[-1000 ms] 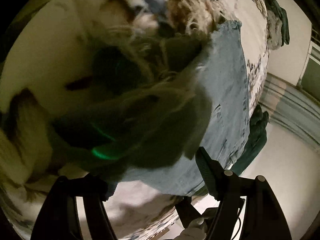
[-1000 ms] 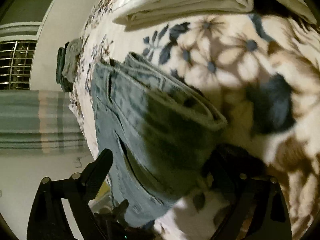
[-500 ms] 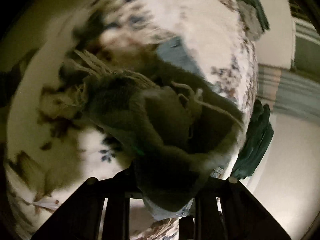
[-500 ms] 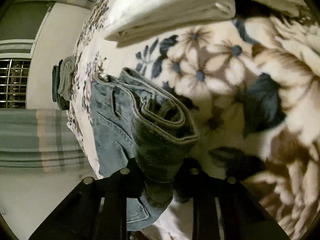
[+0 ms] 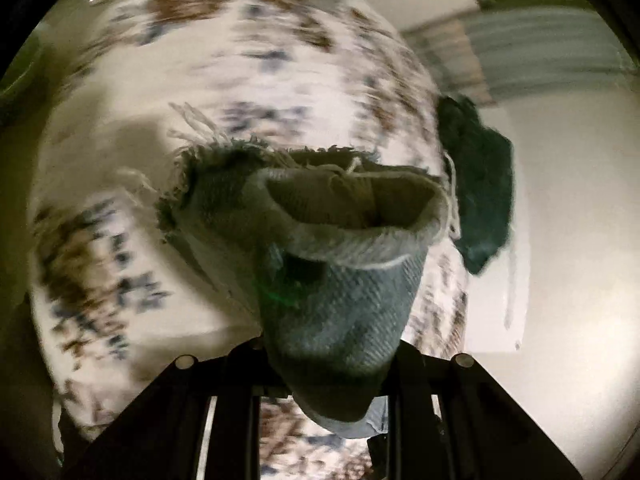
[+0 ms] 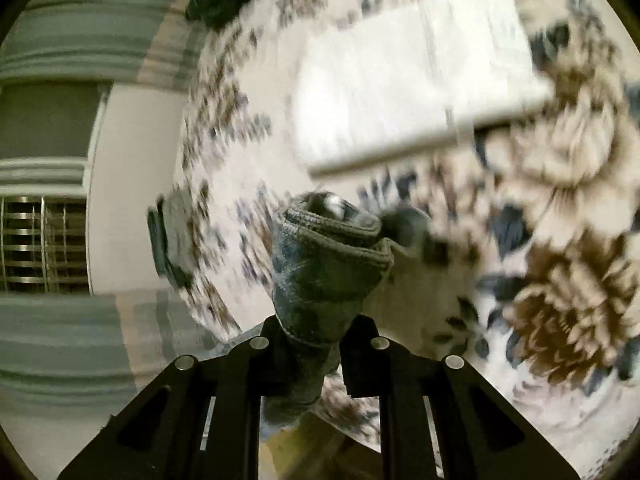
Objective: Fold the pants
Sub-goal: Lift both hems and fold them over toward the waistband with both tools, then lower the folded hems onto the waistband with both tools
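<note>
The pants are light blue jeans. In the left wrist view my left gripper (image 5: 332,364) is shut on the frayed hem end of the jeans (image 5: 340,300), which stand up bunched between the fingers, raised off the flowered bed cover (image 5: 240,80). In the right wrist view my right gripper (image 6: 316,344) is shut on the thick waistband end of the jeans (image 6: 324,264), also held up above the bed. Both views are blurred by motion.
A folded white sheet (image 6: 400,92) lies on the bed beyond the right gripper. A dark green folded garment (image 5: 480,200) hangs at the bed's edge, and another pile (image 6: 168,236) sits at the edge in the right wrist view. Striped curtains (image 6: 60,356) hang beyond.
Both grippers went from open over the flat jeans to shut on them. They have lifted the jeans off the bed, and the views have swung.
</note>
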